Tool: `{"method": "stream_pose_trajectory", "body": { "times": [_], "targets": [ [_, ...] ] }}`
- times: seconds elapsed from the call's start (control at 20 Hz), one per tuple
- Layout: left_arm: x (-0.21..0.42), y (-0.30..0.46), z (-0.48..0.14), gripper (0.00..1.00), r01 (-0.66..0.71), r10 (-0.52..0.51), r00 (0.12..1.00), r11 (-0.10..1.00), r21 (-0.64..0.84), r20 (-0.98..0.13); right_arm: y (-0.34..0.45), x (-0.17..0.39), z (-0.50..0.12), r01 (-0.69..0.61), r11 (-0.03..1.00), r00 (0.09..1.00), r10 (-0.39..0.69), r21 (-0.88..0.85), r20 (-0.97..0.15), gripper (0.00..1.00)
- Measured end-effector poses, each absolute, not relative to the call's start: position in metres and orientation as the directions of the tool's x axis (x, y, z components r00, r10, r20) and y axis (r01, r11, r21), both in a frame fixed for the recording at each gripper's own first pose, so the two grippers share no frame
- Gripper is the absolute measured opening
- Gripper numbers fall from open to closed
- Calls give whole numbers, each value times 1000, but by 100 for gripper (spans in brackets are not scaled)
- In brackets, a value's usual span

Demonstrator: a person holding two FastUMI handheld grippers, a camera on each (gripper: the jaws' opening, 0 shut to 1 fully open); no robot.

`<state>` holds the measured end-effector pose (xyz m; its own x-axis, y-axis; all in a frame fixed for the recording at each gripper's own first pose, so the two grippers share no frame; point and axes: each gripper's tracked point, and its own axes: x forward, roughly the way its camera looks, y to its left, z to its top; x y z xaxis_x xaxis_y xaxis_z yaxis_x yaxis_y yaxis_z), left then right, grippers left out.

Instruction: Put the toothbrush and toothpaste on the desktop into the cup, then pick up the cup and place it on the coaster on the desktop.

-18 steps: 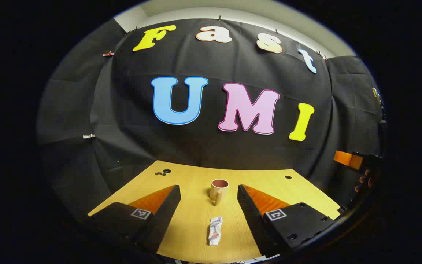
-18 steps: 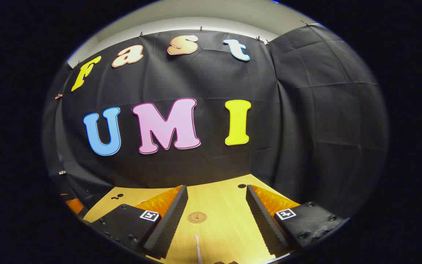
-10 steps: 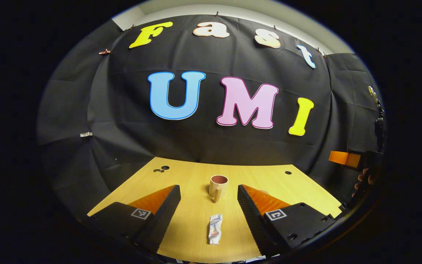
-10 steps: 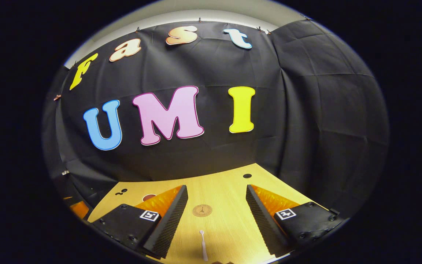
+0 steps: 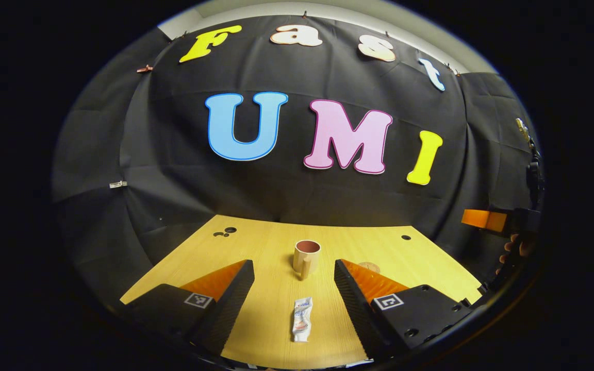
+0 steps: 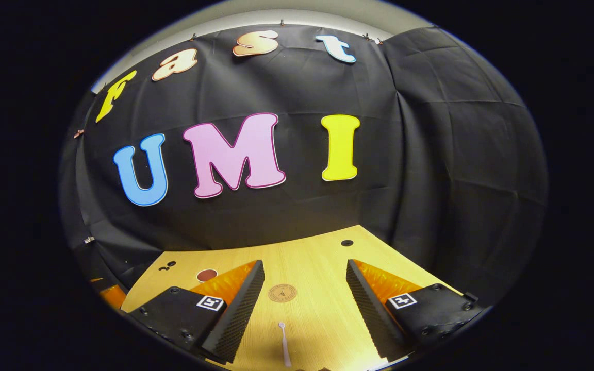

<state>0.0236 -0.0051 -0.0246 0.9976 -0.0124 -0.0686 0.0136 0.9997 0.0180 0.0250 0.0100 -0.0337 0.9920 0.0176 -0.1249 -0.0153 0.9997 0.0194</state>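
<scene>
Holding both tools above the near edge of the desktop (image 5: 256,257), we have each one lined up on its own item, which seems to be why they sit side by side rather than crowding one spot. Our left gripper (image 5: 294,288) has its fingers spread wide and grips nothing; the toothpaste (image 5: 301,319) lies flat on the wood between them, lengthwise along our line of approach, so the fingers can come down on either side of its narrow body. Straight beyond it the cup (image 5: 306,257) stands upright with its mouth open to the top and its handle turned toward us, well apart from the tube.

Our right gripper (image 6: 304,296) is likewise wide open and empty. The toothbrush (image 6: 283,344) lies between its fingers, head pointing away, and the coaster (image 6: 282,292) sits flat on the wood just past it. In the left gripper view the coaster shows to the right of the cup, near but not touching.

We judge that neither item is in the cup yet, and the first pick-ups are about to begin.
</scene>
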Motion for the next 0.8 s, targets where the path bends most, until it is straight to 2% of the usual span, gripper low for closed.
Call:
{"method": "stream_pose_trajectory", "body": {
  "times": [0.4, 0.65, 0.8],
  "targets": [
    [36, -7, -41, 97, 14, -12, 992, 1000, 17, -128, 10, 28, -46, -31, 999, 986, 34, 16, -161, 98],
    [54, -4, -69, 97, 10, 4, 978, 998, 65, -209, 7, 30, -58, -61, 998, 979, 57, -17, -194, 98],
    [70, -5, -100, 98, 18, -5, 956, 999, 43, -295, 9, 30, -74, -98, 994, 967, 87, -36, -238, 98]
  ]
}}
